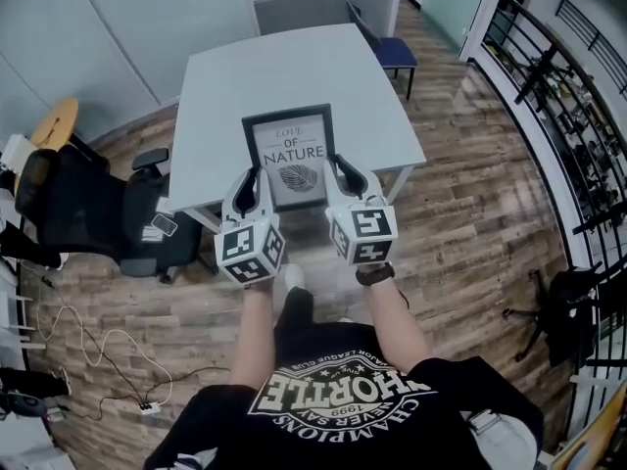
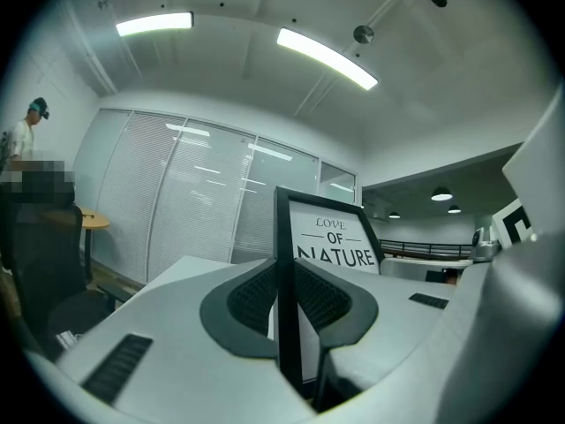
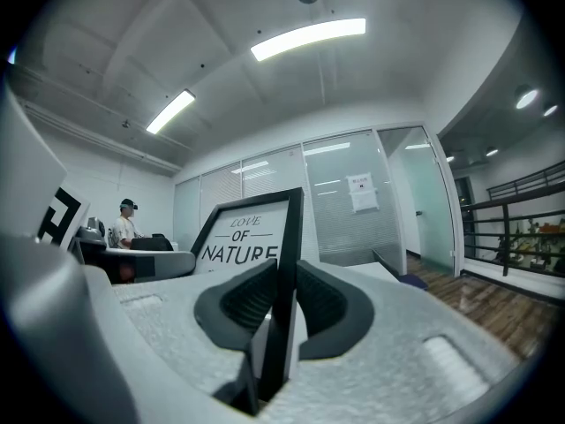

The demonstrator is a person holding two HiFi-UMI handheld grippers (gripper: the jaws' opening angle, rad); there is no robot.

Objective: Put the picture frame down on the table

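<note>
A black picture frame [image 1: 292, 155] with a white print reading "LOVE OF NATURE" is held up over the near part of a pale grey table [image 1: 225, 76]. My left gripper [image 1: 256, 189] is shut on the frame's left edge [image 2: 286, 299], the dark pads pressing both sides. On the opposite side my right gripper [image 1: 335, 179] is shut on the right edge [image 3: 284, 307]. In both gripper views the frame [image 2: 331, 237] [image 3: 247, 232] stands upright between the jaws. I cannot tell whether its lower edge touches the table.
A black office chair [image 1: 88, 209] stands left of the table, a blue chair [image 1: 392, 52] at its far right corner. Cables and a power strip [image 1: 147, 406] lie on the wooden floor at lower left. A dark railing [image 1: 568, 96] runs along the right. A person [image 3: 126, 223] stands far off.
</note>
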